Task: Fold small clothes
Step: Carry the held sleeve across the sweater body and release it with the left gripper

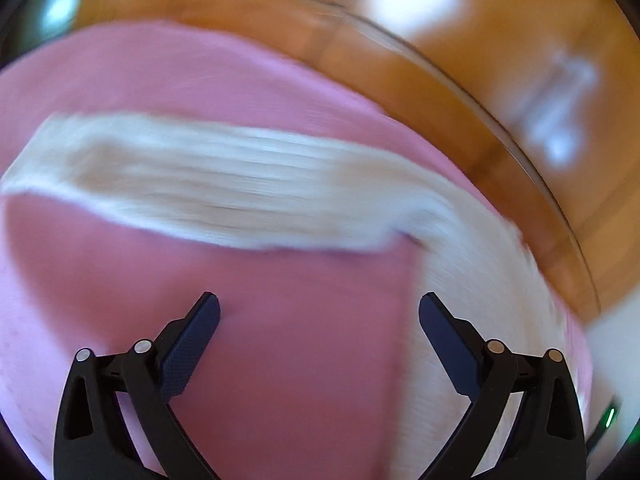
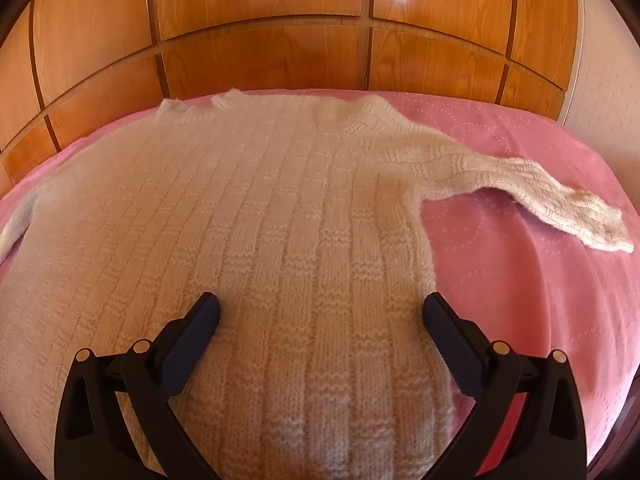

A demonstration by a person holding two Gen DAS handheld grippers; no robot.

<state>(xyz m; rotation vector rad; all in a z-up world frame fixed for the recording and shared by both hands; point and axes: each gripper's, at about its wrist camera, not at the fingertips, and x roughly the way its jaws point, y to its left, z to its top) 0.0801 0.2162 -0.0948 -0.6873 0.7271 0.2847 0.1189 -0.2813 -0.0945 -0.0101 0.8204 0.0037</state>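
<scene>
A cream knitted sweater (image 2: 256, 216) lies flat on a pink bedspread (image 2: 520, 280), neck toward the wooden headboard. Its right sleeve (image 2: 532, 192) stretches out to the right. My right gripper (image 2: 320, 320) is open and empty, hovering over the sweater's lower body near its right side edge. In the blurred left wrist view the sweater's left sleeve (image 1: 224, 184) runs across the bedspread (image 1: 280, 360). My left gripper (image 1: 319, 316) is open and empty above the pink cloth, just short of the sleeve, with the sweater's body at its right finger.
A wooden panelled headboard (image 2: 264, 52) stands behind the bed and also shows in the left wrist view (image 1: 460, 92). A pale wall (image 2: 604, 80) is at the far right. The bed's right edge drops off at lower right.
</scene>
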